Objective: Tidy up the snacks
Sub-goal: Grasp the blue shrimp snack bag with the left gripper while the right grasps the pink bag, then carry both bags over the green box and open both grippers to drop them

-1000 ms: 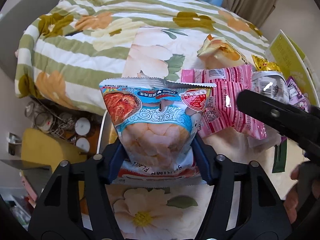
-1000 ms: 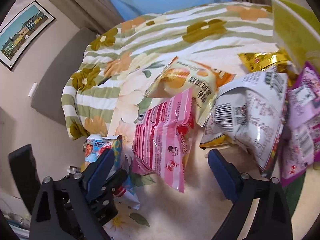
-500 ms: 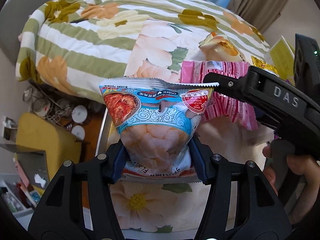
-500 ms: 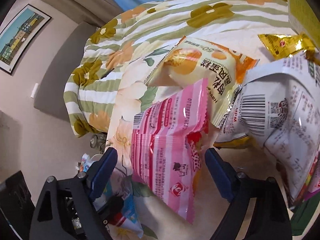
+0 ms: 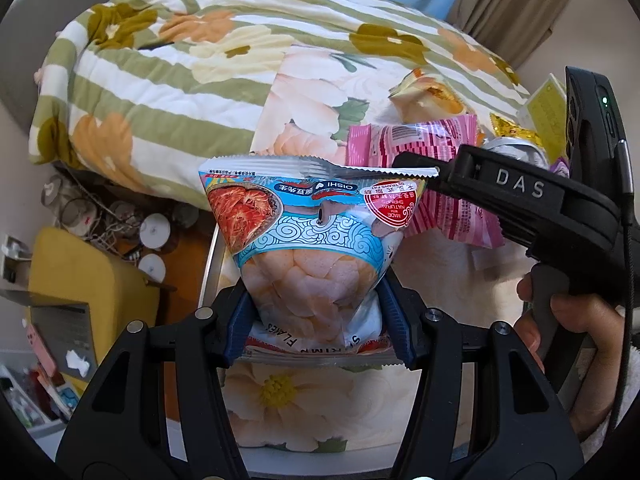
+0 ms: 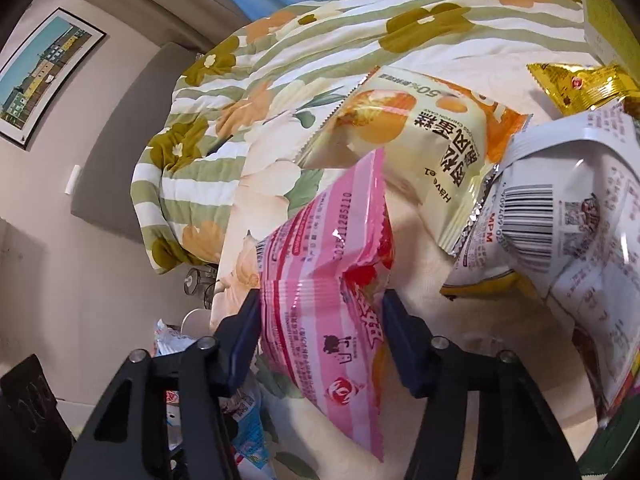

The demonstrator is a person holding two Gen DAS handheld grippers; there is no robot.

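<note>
My left gripper [image 5: 316, 324] is shut on a blue shrimp flakes bag [image 5: 312, 240] and holds it upright above the floral bedcover. My right gripper [image 6: 320, 332] has its fingers pressed on both sides of a pink striped snack bag [image 6: 324, 288], which also shows in the left wrist view [image 5: 432, 184]. The right gripper's black body [image 5: 520, 200] crosses the right of the left wrist view, over the pink bag. The shrimp bag's edge shows at lower left in the right wrist view [image 6: 244, 432].
A cream and orange cake bag [image 6: 412, 144], a white bag with a barcode [image 6: 560, 232] and a gold packet [image 6: 584, 84] lie beyond the pink bag. A green-striped floral quilt [image 5: 180, 64] is heaped behind. A yellow chair [image 5: 80, 280] stands left of the bed.
My right gripper moved forward over the pink bag and closed its fingers on it. My left gripper kept its hold on the shrimp bag and barely moved.
</note>
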